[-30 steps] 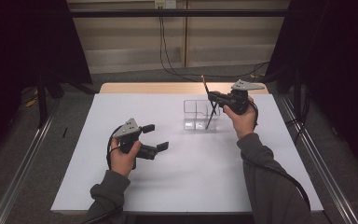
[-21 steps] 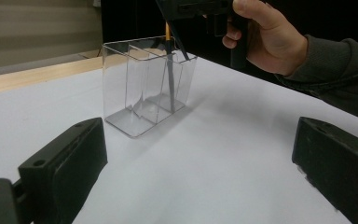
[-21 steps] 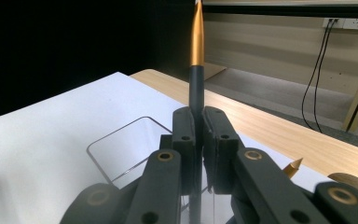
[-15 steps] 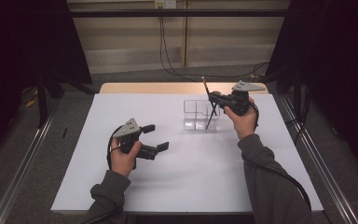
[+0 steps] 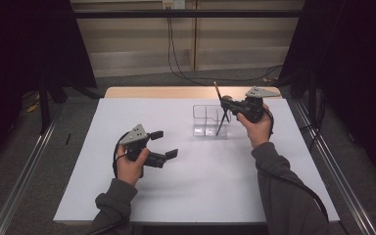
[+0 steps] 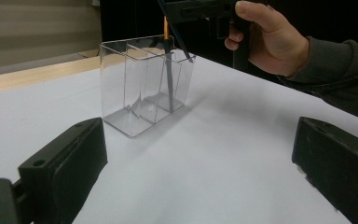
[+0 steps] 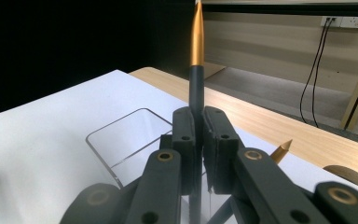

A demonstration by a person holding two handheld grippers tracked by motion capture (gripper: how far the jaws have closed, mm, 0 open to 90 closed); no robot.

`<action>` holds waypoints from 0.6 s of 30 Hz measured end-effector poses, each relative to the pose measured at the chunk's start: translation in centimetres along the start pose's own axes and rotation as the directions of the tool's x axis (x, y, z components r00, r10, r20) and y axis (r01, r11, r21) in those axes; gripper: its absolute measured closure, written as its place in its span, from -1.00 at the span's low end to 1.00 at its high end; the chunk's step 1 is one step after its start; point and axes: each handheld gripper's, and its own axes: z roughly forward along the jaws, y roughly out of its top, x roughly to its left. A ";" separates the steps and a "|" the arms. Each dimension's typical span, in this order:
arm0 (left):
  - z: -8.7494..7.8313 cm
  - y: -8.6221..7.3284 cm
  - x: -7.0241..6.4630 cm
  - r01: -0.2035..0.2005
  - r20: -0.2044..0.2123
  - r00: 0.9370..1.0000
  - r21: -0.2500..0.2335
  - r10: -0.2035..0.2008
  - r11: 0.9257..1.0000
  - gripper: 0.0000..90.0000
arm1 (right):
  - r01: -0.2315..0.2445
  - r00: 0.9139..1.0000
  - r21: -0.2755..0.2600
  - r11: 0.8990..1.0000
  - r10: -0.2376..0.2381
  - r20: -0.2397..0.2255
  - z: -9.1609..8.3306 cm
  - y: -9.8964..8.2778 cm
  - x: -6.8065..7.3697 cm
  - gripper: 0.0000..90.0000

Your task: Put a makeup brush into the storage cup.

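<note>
Black jaws of your left gripper (image 5: 162,145) stand wide apart over the white table (image 5: 103,127), holding nothing. Further right, your right gripper (image 7: 198,140) clamps a gold-tipped pen (image 7: 196,51), its lower end inside the clear organizer (image 5: 203,125).

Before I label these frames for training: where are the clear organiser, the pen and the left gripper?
clear organiser (image 6: 121,79), left gripper view, its near wall.
pen (image 7: 196,32), right gripper view, its gold tip.
left gripper (image 5: 164,144), high view, between its open jaws.
</note>
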 end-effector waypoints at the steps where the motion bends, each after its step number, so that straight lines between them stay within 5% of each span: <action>1: 0.0 0.0 0.0 0.000 -0.004 1.000 -0.002 0.000 1.000 -0.94 | 0.002 1.000 -0.002 1.000 -0.002 0.000 0.0 0.0 0.0 0.86; 18: 0.1 0.0 -0.1 -0.003 -0.002 1.000 0.003 0.003 1.000 -0.94 | -0.002 1.000 -0.011 1.000 0.002 -0.002 -0.1 -0.2 0.1 0.86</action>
